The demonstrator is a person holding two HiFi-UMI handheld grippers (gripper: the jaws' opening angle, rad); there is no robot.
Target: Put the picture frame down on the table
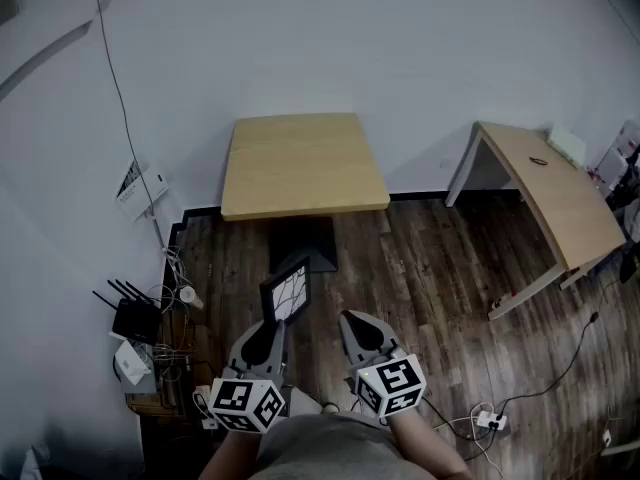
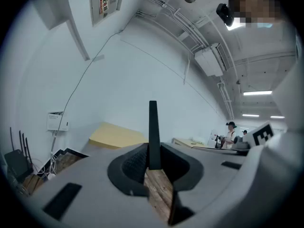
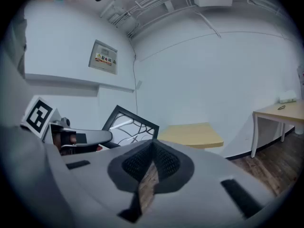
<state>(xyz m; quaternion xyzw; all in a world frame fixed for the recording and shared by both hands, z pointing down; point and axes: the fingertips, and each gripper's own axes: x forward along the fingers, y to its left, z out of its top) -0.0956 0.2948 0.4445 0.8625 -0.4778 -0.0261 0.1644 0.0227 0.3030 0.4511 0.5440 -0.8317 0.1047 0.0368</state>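
Observation:
A black picture frame (image 1: 286,293) with a branching-line picture stands upright between the fingers of my left gripper (image 1: 272,326), above the wooden floor and short of the yellow square table (image 1: 300,163). In the left gripper view the picture frame (image 2: 153,129) shows edge-on as a thin dark bar, with the left gripper (image 2: 153,164) shut on its lower end. My right gripper (image 1: 352,320) hovers just right of the frame. The right gripper (image 3: 153,148) is shut with nothing in it in its own view, where the picture frame (image 3: 130,127) and the table (image 3: 190,134) lie ahead.
A second light table (image 1: 555,193) stands at the right. A black router (image 1: 135,318) and tangled cables sit on the floor by the left wall. A white power strip (image 1: 490,420) lies at the lower right. People (image 2: 231,132) stand far off.

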